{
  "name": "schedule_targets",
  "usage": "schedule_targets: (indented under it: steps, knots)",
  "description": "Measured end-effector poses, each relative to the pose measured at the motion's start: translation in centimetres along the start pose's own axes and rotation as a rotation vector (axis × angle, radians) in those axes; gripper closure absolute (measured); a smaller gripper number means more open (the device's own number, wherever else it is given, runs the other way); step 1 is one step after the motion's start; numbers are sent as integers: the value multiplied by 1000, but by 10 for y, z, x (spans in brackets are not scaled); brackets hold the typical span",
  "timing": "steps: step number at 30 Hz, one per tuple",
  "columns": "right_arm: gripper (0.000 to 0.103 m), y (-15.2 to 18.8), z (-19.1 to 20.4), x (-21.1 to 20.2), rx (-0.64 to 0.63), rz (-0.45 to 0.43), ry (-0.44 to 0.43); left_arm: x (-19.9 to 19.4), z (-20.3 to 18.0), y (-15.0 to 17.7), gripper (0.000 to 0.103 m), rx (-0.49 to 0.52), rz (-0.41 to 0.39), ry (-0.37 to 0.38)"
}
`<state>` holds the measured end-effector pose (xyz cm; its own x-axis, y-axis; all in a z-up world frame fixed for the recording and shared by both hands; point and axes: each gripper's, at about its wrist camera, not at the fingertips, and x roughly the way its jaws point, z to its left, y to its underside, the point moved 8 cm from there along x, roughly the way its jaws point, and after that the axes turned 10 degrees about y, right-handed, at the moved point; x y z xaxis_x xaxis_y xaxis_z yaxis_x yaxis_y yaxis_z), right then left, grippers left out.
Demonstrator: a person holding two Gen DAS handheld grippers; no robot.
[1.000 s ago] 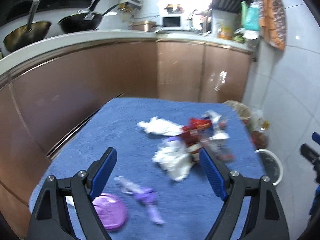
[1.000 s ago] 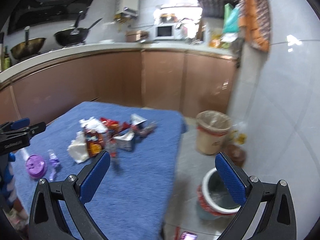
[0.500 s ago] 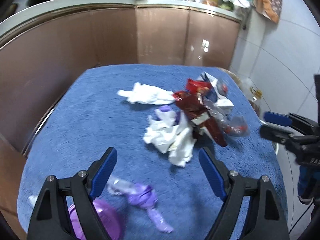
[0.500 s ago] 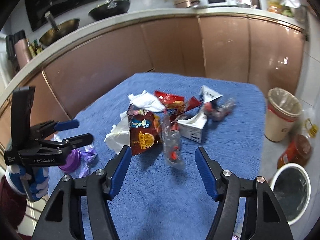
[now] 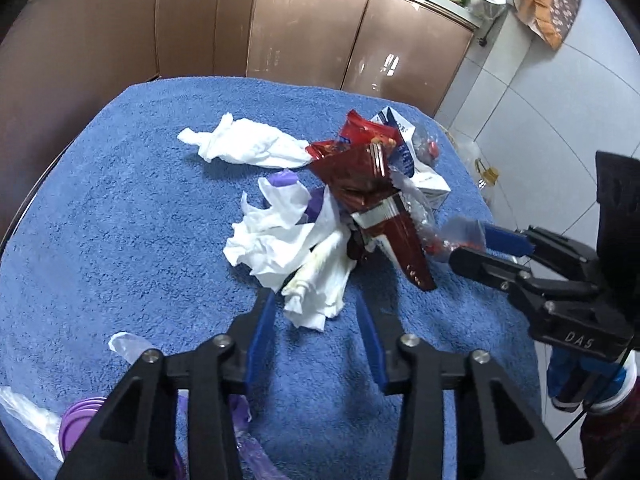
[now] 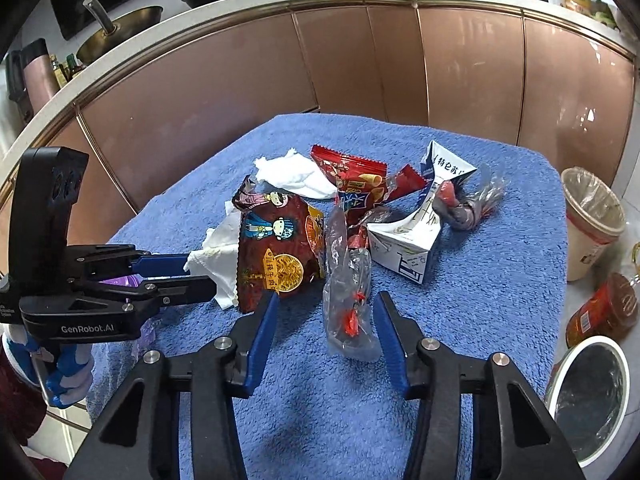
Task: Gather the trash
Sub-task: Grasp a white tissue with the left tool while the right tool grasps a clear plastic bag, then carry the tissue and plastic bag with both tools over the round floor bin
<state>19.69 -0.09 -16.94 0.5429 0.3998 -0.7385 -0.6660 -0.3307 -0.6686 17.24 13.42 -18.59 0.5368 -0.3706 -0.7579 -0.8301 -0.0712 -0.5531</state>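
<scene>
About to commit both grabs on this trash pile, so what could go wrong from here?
1. The left gripper, its jaws just closing, straddles only the tip of the crumpled tissue; it may tear or slip out.
2. The right gripper, also closing, brackets a flimsy clear wrapper that could slide free.
3. Both pieces touch the noodle packet, which may get dragged along.

Blue towel (image 5: 120, 220), white tissues (image 5: 280, 240), dark red wrapper (image 6: 276, 252).

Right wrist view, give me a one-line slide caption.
Right hand-held gripper straddles a clear plastic wrapper amid trash on a blue towel.
</scene>
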Motion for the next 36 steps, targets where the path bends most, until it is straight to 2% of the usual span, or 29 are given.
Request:
schedule_targets:
  steps: [5,10,12,14,17,25,36]
  knots:
    - [68,-2,0,6,-8,11,-6,5,-4,-2,84,-35,6,45]
    - [73,-4,0,14,-12,22,-11,10,-6,0,89,-60,15,55]
    - [79,-4,0,18,-13,28,-7,11,-5,0,94,-75,14,63]
    - [93,-3,0,23,-15,33,-2,9,-5,0,99,-79,8,66]
    - [98,-4,1,19,-23,18,1,1,-9,0,100,-67,-15,63]
    - [100,-7,10,-19,-38,-43,3,-34,-20,2,101,-28,-71,43]
    - [101,1,6,-82,6,-122,4,-95,-43,8,101,8,-157,16]
